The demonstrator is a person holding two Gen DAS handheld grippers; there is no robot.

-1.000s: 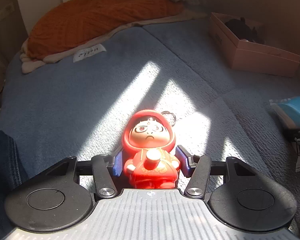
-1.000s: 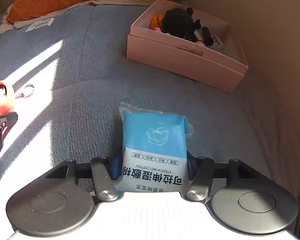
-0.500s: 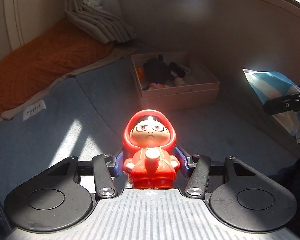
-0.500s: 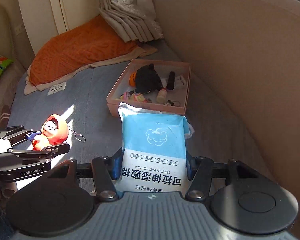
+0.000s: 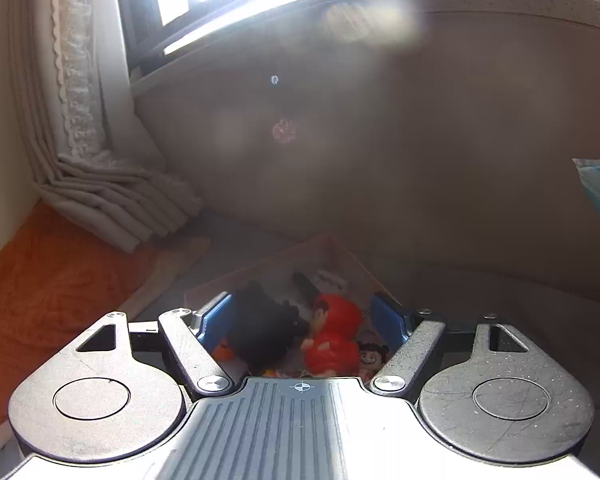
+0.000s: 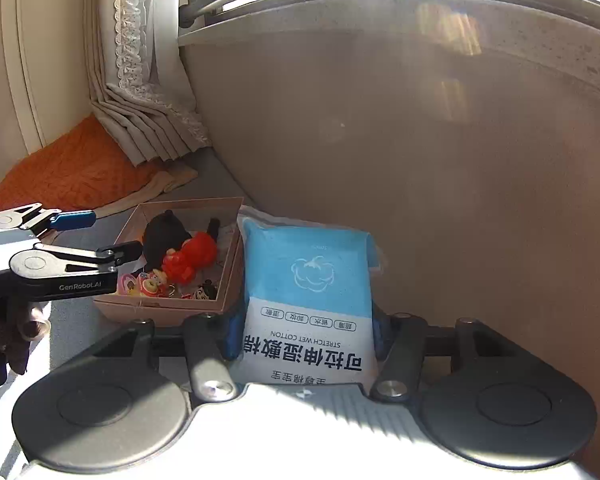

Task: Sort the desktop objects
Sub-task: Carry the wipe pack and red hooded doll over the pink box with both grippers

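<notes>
The red hooded figurine [image 5: 334, 336] lies in the pink box [image 5: 260, 268] beside a black plush toy [image 5: 260, 328]. Above the box my left gripper [image 5: 302, 312] has its jaws opening, and its blue pads touch nothing. The right wrist view shows the same figurine [image 6: 190, 254] on its side in the box [image 6: 160, 308], with the left gripper [image 6: 100, 236] spread wide at the box's left edge. My right gripper [image 6: 303, 332] is shut on a blue and white wet cotton pack [image 6: 308, 264], held upright just right of the box.
Several small keychains and trinkets [image 6: 152, 284] fill the box's front. A beige padded wall [image 6: 420, 160] stands close behind and to the right. An orange blanket [image 6: 72, 172] and folded curtain [image 6: 148, 120] lie at the back left. A hand [image 6: 20, 332] holds the left gripper.
Both grippers rose and swung toward the pink box. The left gripper's jaws spread and let go of the red figurine, which now lies in the box. The right keeps the pack.
</notes>
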